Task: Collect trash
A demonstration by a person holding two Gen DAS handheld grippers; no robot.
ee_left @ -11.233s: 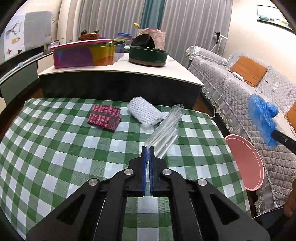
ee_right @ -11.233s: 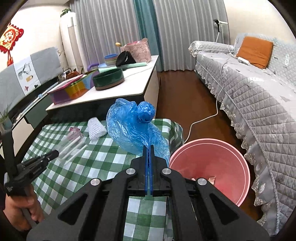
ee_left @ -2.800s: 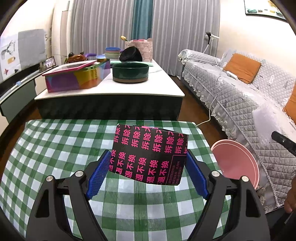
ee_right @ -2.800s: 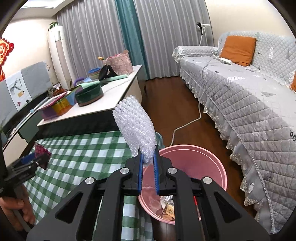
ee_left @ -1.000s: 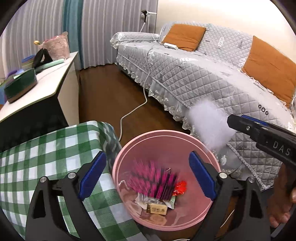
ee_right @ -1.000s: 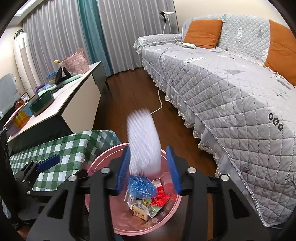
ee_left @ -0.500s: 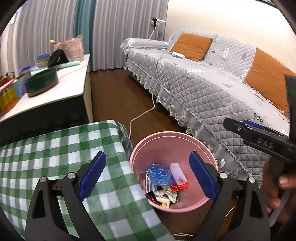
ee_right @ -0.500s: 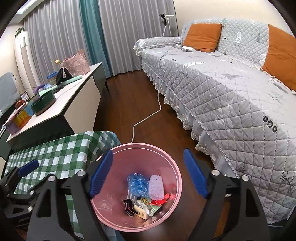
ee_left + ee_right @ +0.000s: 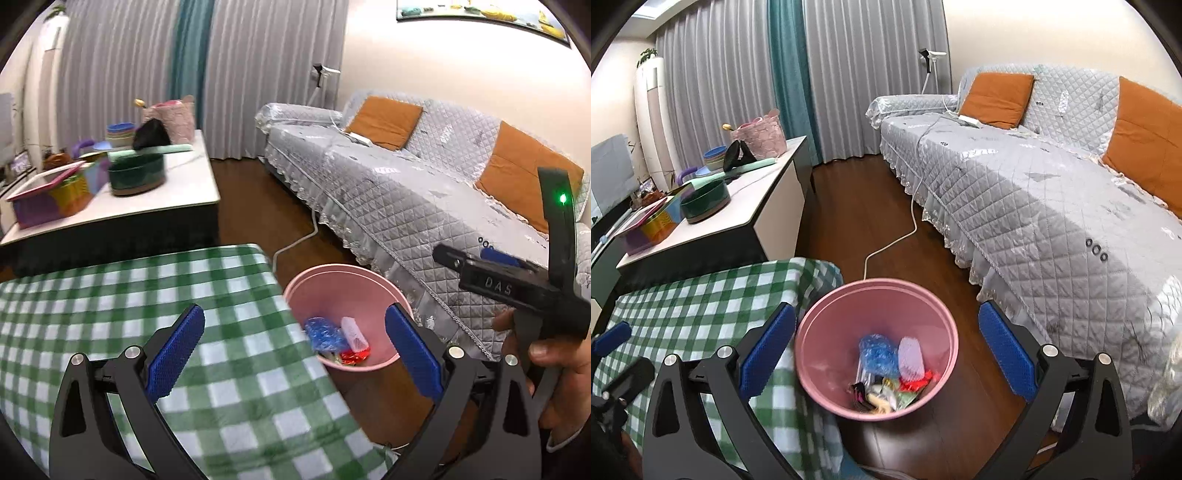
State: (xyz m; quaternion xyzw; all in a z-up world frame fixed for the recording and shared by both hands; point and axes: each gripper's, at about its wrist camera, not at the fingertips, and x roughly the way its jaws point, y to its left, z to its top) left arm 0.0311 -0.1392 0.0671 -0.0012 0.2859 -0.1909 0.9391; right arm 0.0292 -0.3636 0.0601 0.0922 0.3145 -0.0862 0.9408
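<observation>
A pink bin (image 9: 827, 325) stands on the wood floor by the corner of the green checked table (image 9: 694, 306). Inside it lie a blue bag (image 9: 877, 354), a white foam net (image 9: 910, 356) and other scraps. In the left wrist view the bin (image 9: 343, 284) sits right of the table (image 9: 129, 295), with the blue bag (image 9: 323, 332) and foam net (image 9: 352, 330) showing. My right gripper (image 9: 884, 349) hangs over the bin, wide open and empty. My left gripper (image 9: 293, 349) is wide open and empty over the table's right edge. The right gripper also shows in the left wrist view (image 9: 480, 266).
A grey quilted sofa (image 9: 1052, 192) with orange cushions runs along the right. A white cord (image 9: 897, 240) lies on the floor behind the bin. A low white cabinet (image 9: 713, 214) with a green bowl and coloured boxes stands behind the table.
Both grippers dropped their trash in the bin and opened wide. In the last half second the left gripper pulled back over the table, and the right gripper stayed above the bin.
</observation>
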